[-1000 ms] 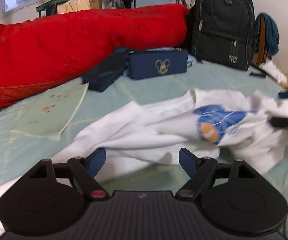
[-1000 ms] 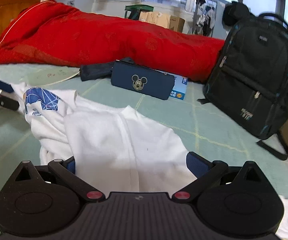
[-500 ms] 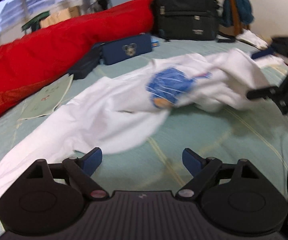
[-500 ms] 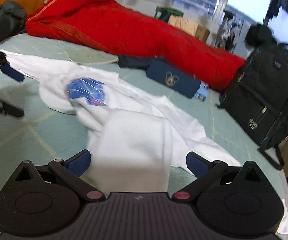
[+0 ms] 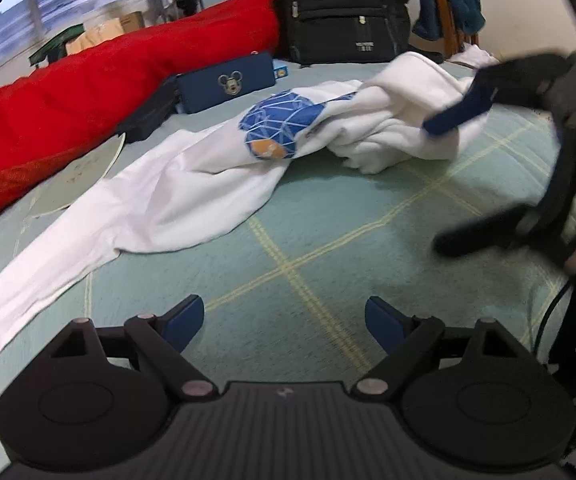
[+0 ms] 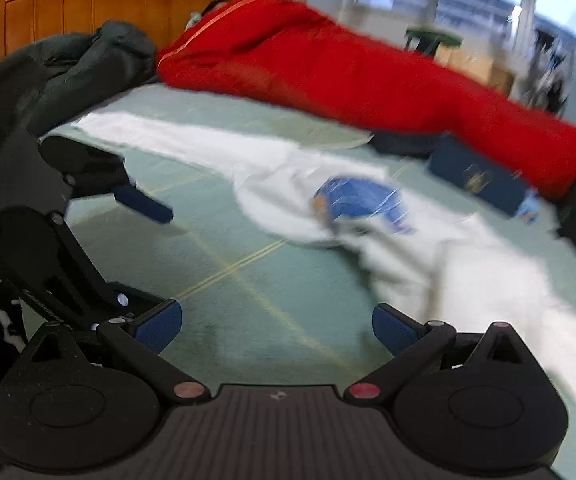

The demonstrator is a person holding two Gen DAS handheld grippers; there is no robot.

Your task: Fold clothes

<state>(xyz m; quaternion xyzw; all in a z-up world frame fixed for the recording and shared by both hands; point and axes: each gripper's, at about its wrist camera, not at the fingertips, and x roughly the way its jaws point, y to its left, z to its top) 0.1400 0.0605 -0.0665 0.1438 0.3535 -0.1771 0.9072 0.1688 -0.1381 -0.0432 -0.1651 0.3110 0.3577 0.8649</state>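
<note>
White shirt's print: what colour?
Blue with an orange patch; left wrist view shows it best.

A white shirt (image 5: pixel 192 184) with a blue print lies crumpled, stretched across the bed.

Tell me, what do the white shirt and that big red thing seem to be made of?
The white shirt looks like soft matte knit, probably cotton: it slumps into limp, rounded folds. The red quilt looks like padded fabric with a slight sheen, perhaps satin or polyester: it is puffy, with glossy highlights.
</note>
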